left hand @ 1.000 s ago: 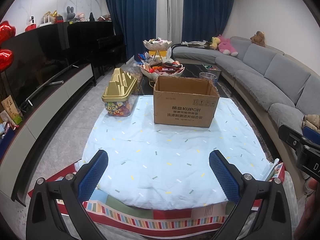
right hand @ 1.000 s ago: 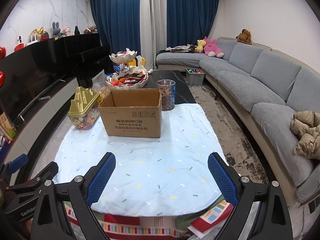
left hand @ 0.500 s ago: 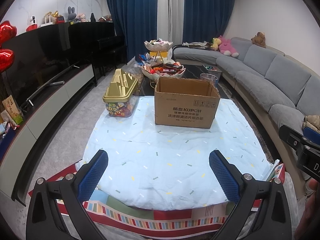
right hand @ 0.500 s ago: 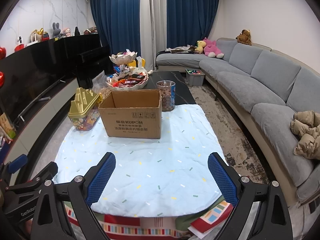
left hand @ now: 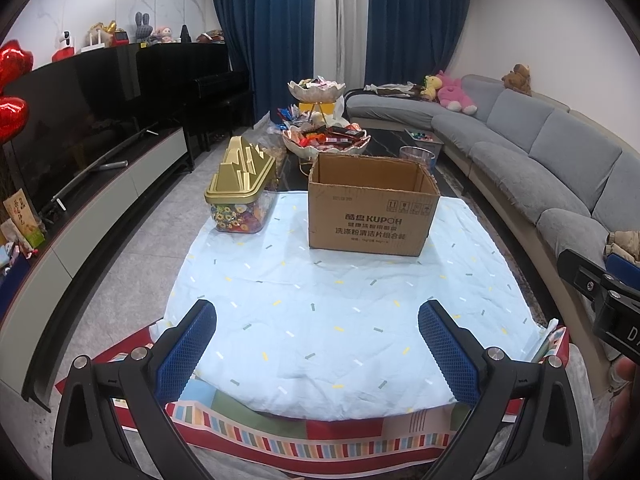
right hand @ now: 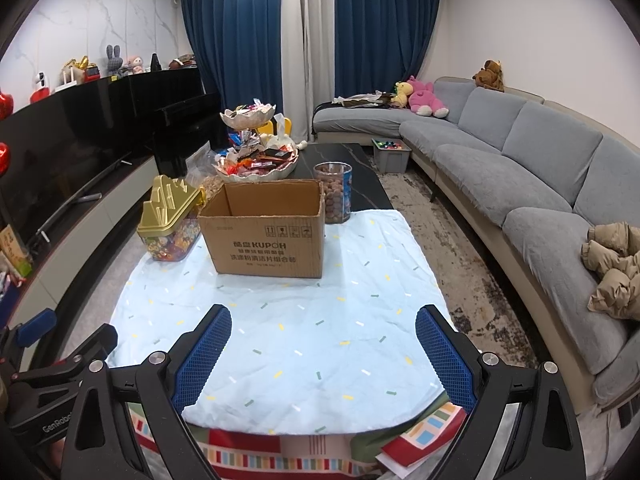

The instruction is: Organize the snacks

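Both tools up over the near edge of the tabletop [left hand: 320, 320], which wears a pale blue cloth [right hand: 280, 340] flecked with little coloured dashes, a striped red mat [left hand: 304, 444] peeking out beneath it. The left hand-held gripper [left hand: 318, 352] has its blue-padded fingers spread wide, nothing between them; the right hand-held gripper [right hand: 324, 354] stands just the same, spread and empty.

Landmark is the cardboard box [left hand: 372, 204], top flaps open, sitting on the cloth at the far side. Just left of the box stands a clear candy tub [left hand: 240, 196] with a gold lid, full of bright wrapped sweets. Behind the box to the right, a clear jar [right hand: 333, 192] of brown round snacks, near the cloth's far edge. Behind the box, on the dark marble part of the tabletop, a two-tier shell-shaped dish [right hand: 256, 160] is heaped with wrapped snacks.

Now the room: to the left of the box, a long low TV unit [left hand: 100, 208] with a big dark screen and red heart balloons [left hand: 12, 92]. Beyond, deep blue curtains [right hand: 240, 40]. To the right of the box, a curved grey sofa [right hand: 520, 168] with plush toys on its far end and a tan jacket [right hand: 612, 268] on a near cushion.
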Tool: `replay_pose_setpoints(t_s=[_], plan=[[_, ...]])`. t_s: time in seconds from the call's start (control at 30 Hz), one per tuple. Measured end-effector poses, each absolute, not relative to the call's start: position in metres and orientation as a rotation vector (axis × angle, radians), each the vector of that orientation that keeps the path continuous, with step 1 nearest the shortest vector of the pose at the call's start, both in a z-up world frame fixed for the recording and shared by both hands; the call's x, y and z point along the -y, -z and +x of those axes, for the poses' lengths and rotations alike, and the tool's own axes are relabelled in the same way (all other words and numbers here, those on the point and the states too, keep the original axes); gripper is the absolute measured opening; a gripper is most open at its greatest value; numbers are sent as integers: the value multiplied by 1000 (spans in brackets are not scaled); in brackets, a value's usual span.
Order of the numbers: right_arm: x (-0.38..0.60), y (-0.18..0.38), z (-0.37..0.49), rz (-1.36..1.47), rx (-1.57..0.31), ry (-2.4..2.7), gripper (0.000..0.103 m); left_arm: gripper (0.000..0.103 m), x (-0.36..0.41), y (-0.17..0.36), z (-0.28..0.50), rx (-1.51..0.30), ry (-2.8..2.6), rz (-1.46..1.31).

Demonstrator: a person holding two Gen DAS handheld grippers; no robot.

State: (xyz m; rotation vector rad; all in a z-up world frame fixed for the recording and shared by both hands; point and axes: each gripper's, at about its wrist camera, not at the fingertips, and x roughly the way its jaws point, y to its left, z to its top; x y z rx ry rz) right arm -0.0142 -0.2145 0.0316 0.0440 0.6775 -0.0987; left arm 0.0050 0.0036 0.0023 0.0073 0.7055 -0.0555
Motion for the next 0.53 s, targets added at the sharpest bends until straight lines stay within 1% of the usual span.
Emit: replay_pose_setpoints(t_s=[0.53], plan=[[214, -31, -12, 45, -680, 98, 94, 103, -1, -1, 4, -699, 56, 15]])
